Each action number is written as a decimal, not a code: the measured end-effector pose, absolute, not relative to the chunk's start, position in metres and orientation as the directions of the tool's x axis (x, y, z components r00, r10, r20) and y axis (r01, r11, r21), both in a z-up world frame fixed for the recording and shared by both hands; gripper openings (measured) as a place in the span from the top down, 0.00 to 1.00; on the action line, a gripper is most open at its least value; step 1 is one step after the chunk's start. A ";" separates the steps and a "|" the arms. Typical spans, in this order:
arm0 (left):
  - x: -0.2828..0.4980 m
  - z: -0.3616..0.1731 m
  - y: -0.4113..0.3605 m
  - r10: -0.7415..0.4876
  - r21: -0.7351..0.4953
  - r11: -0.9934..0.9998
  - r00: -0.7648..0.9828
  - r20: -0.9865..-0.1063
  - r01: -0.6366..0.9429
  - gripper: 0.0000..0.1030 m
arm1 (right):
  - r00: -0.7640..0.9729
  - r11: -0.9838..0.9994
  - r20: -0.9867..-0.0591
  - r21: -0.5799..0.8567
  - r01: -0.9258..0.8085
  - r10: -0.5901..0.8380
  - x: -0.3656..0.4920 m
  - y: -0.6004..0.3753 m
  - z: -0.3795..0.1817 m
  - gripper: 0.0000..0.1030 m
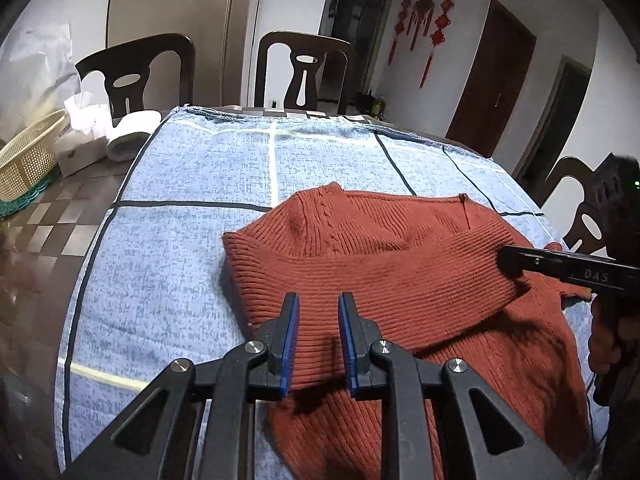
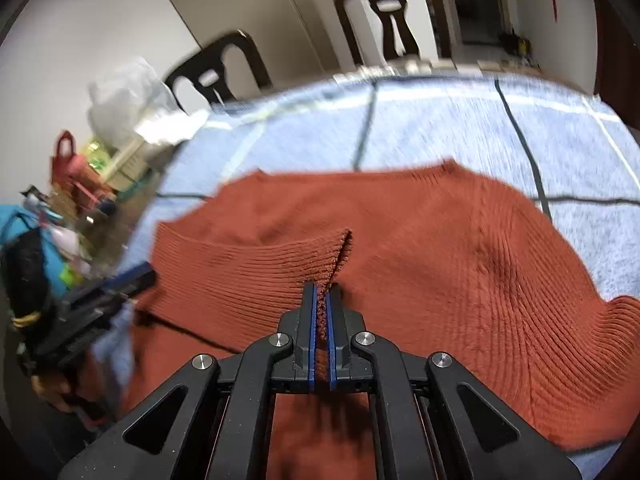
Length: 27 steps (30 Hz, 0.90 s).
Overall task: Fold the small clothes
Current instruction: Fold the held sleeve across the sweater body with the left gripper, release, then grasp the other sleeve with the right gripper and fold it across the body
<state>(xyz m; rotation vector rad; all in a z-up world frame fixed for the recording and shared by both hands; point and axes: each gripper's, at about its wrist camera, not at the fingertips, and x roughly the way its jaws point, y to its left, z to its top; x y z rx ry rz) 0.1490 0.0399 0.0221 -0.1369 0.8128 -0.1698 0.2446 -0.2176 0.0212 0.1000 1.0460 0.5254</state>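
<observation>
A rust-red ribbed knit sweater [image 1: 400,280] lies partly folded on a blue checked cloth [image 1: 180,220] spread over the table. My left gripper [image 1: 318,300] hovers over the sweater's near left part, jaws a little apart with nothing pinched between the blue pads. In the right wrist view, my right gripper [image 2: 322,290] is shut on a raised ribbed edge of the sweater [image 2: 440,248], fabric squeezed between its pads. The right gripper's finger [image 1: 516,260] also reaches in over the sweater's right side. The left gripper [image 2: 132,276] shows blurred at the left.
Dark wooden chairs [image 1: 304,68] stand behind the table and one [image 1: 576,200] at the right. A woven basket [image 1: 28,160], a tissue box and a paper roll [image 1: 128,136] sit on the bare tabletop [image 1: 40,240] at left. Bags and clutter [image 2: 76,176] lie beyond the left edge.
</observation>
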 end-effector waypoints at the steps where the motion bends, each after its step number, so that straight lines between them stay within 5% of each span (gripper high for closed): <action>1: 0.152 0.019 0.039 -0.198 -0.181 0.979 0.670 -0.716 0.095 0.79 | 0.376 0.884 -0.816 0.316 -0.346 0.439 0.248 -0.219 0.015 0.95; 18: 0.111 0.024 0.035 -0.149 -0.120 0.989 0.661 -0.735 0.089 0.78 | 0.473 0.879 -0.768 0.244 -0.410 0.433 0.172 -0.252 0.040 0.76; 27: 0.075 0.028 0.018 -0.180 -0.115 0.983 0.670 -0.721 0.141 0.76 | 0.541 0.925 -0.751 0.296 -0.237 0.379 0.139 -0.336 0.034 0.75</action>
